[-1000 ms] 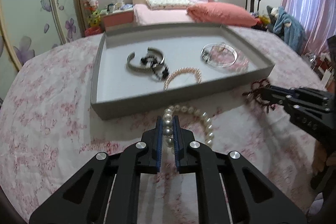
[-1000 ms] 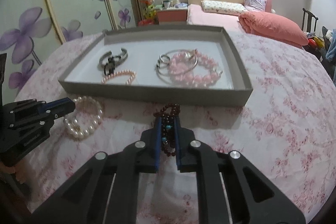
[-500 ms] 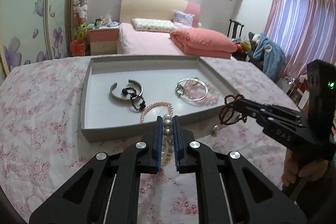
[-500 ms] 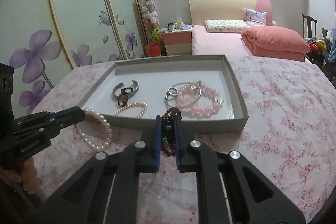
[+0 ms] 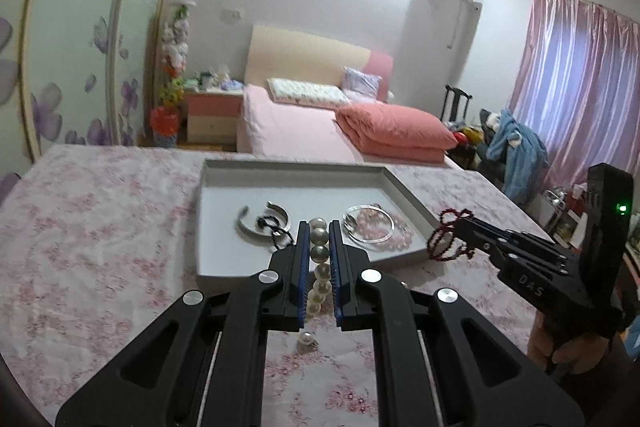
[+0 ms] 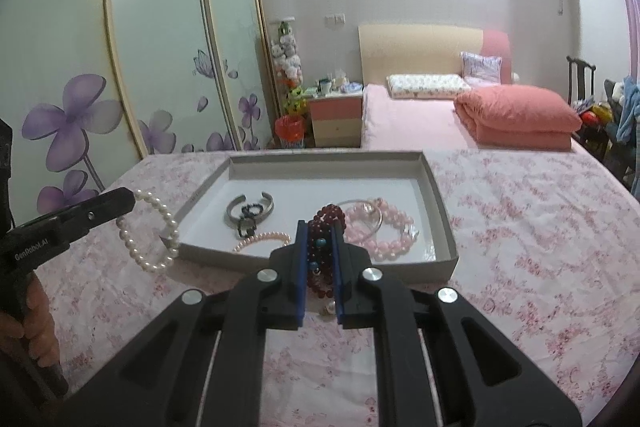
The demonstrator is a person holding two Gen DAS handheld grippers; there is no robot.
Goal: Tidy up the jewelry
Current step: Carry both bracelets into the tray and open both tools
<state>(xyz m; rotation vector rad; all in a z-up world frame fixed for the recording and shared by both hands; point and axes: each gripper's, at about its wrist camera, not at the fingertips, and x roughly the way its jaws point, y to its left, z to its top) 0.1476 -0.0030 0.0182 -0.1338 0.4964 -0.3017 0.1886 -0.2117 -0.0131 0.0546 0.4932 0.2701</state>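
The white pearl bracelet (image 5: 319, 259) is pinched between the blue pads of the left gripper (image 5: 319, 227), whose jaws stand nearly closed with only the beads' width between them; the strand runs back along the gap and its lower beads hang free above the floral cloth; in the right wrist view the same bracelet (image 6: 150, 231) dangles as an open loop from the left gripper's tip (image 6: 132, 197), clear of the bed cover and just outside the tray's left wall. The dark red bead bracelet (image 6: 322, 247), with a few turquoise beads among the red, is clamped in the right gripper (image 6: 321, 225), its jaws drawn tight on the bunched strand; from the left wrist view it (image 5: 446, 235) hangs in loops off the right gripper's tip (image 5: 460, 225), just beside the tray's right front corner. The shallow grey tray (image 6: 438, 203) lies beyond both grippers on the pink floral bedspread (image 6: 540, 227); inside it rest a silver open cuff (image 6: 250, 209) with a small black bead bracelet (image 6: 248, 219) lying across it, a thin pink pearl bracelet (image 6: 262, 241) near the front wall, and a thin silver bangle (image 6: 360, 215) overlapping a chunky pale pink bead bracelet (image 6: 390, 231). A hand (image 6: 38, 323) grips the left gripper's handle at the frame's left edge.
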